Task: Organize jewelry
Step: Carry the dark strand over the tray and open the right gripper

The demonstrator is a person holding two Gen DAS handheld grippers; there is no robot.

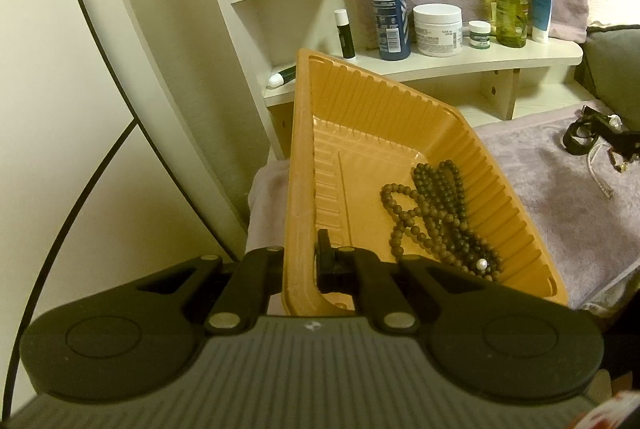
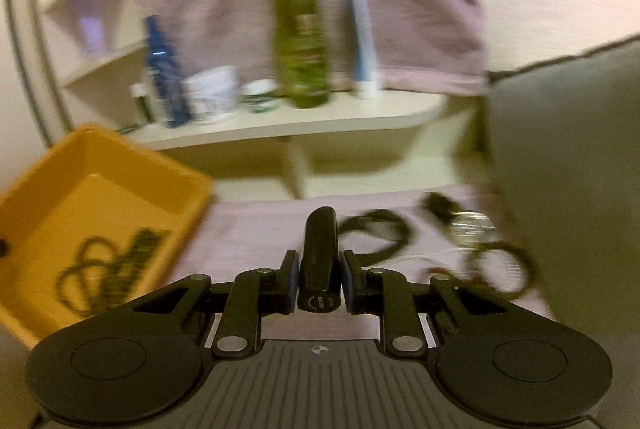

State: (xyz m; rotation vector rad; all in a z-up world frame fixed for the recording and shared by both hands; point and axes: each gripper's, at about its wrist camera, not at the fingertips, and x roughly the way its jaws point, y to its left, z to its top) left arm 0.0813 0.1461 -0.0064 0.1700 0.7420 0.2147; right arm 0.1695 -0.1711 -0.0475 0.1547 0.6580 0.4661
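Note:
My left gripper (image 1: pixel 302 249) is shut on the near rim of a ribbed orange plastic tray (image 1: pixel 360 133), which it holds tilted above the towel. Brown and dark bead strands (image 1: pixel 436 213) lie in the tray's lower corner, with one white pearl (image 1: pixel 483 263) among them. The right wrist view is blurred. There my right gripper (image 2: pixel 319 261) is shut on a black cylindrical tube (image 2: pixel 320 241) that points forward between the pads. The tray (image 2: pixel 120 189) with its beads (image 2: pixel 116 261) lies to its left.
Loose jewelry lies on the mauve towel (image 2: pixel 256 229): a black band (image 2: pixel 376 233), a shiny piece (image 2: pixel 472 225) and a dark loop (image 2: pixel 500 265). A cream shelf (image 1: pixel 460 63) behind carries bottles, jars and tubes. A grey cushion (image 2: pixel 568 157) stands at right.

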